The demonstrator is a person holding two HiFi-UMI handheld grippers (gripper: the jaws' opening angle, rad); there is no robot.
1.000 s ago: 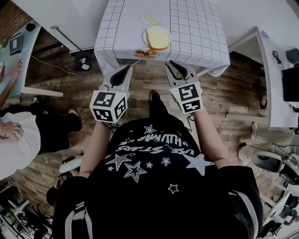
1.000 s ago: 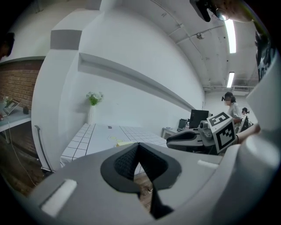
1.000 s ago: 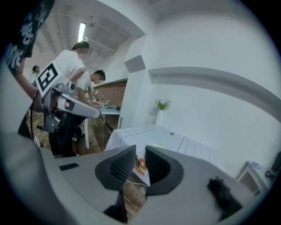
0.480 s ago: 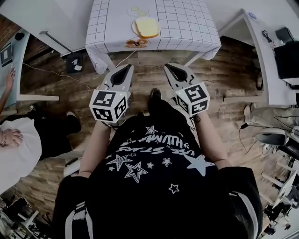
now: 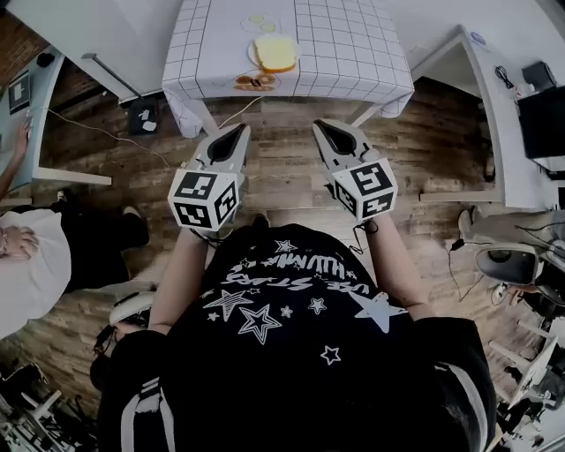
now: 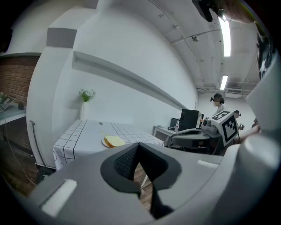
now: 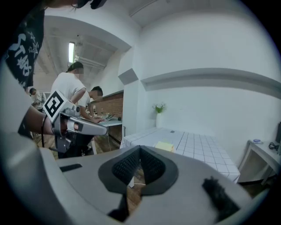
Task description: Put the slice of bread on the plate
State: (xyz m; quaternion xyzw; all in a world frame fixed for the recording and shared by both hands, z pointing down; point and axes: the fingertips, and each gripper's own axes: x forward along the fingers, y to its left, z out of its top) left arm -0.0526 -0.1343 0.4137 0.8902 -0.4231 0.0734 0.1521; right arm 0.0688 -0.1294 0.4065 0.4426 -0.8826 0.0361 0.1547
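The slice of bread lies on a small plate near the front of the white gridded table. Both grippers hang over the wooden floor, well short of the table's front edge. My left gripper is shut with nothing in it, and so is my right gripper. The left gripper view has the bread far beyond the closed tips of the left gripper. In the right gripper view the bread also lies far ahead of the right gripper.
Two small pale round pieces and a brown item also lie on the table, and a vase of flowers stands at its far end. Desks with a monitor stand right; people stand left.
The table has slid farther away, toward the top of the head view. Both grippers came back with the person. The right gripper's jaws, slightly apart before, have closed.
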